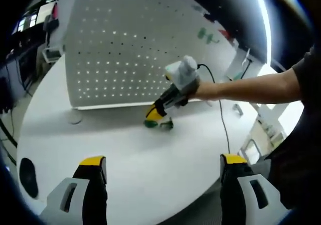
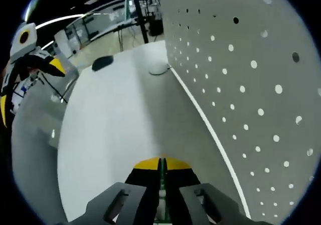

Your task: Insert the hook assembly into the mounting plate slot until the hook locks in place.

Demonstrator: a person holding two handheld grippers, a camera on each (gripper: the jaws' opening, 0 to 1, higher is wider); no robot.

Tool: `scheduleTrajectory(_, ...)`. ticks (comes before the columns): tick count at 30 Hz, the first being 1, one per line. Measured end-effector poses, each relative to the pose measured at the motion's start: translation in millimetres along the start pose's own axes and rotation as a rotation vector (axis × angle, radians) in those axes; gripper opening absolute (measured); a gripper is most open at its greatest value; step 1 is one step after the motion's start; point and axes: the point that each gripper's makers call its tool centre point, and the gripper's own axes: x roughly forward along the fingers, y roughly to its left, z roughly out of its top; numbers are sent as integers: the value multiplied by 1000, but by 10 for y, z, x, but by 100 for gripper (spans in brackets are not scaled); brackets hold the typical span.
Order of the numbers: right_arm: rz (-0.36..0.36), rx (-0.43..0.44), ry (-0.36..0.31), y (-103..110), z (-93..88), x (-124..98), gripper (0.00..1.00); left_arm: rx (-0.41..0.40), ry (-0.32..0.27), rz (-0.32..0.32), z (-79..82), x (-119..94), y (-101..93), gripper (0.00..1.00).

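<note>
Jaws on your right gripper [image 2: 160, 172] are pressed together on a thin green hook assembly [image 2: 161, 182], held low over the white table [image 1: 165, 164] just beside the foot of the upright perforated mounting plate [image 1: 125, 49]. Your left gripper [image 1: 163, 167] hangs back with its yellow-tipped fingers [image 1: 93, 160] spread wide, holding nothing.

Matt white smooth table [image 1: 150, 159], matt grey perforated board [image 1: 125, 49], possibly metal, glossy green hook [image 2: 161, 182]
</note>
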Motion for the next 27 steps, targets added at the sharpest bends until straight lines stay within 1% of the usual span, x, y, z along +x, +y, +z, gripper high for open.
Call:
scheduleTrajectory(6,-60,55,-38,-90,35,-89,0,9,-17,1,62,-26,-38,97)
scheduleTrajectory(9,-71,67,-59,-99,67,-140,0,16,-25,2,89,-41,-55,98)
scheduleTrajectory(16,-118,57,-90,-101,129,-322,0,39,-40,6,150,-95,-119,100)
scheduleTrajectory(20,-143,70,-144,-71,234,-483,0,47,-57,9,211,-135,-149,100)
scheduleTrajectory(23,-172,68,-199,-33,358,-637,0,52,-69,9,258,-150,-174,100)
scheduleTrajectory(25,-189,83,-240,1,434,-752,0,51,-79,10,292,-160,-181,100)
scheduleTrajectory(26,-194,106,-279,37,493,-828,0,44,-91,13,325,-169,-180,100)
scheduleTrajectory(27,-192,121,-302,72,528,-880,0,32,-101,13,351,-175,-179,100)
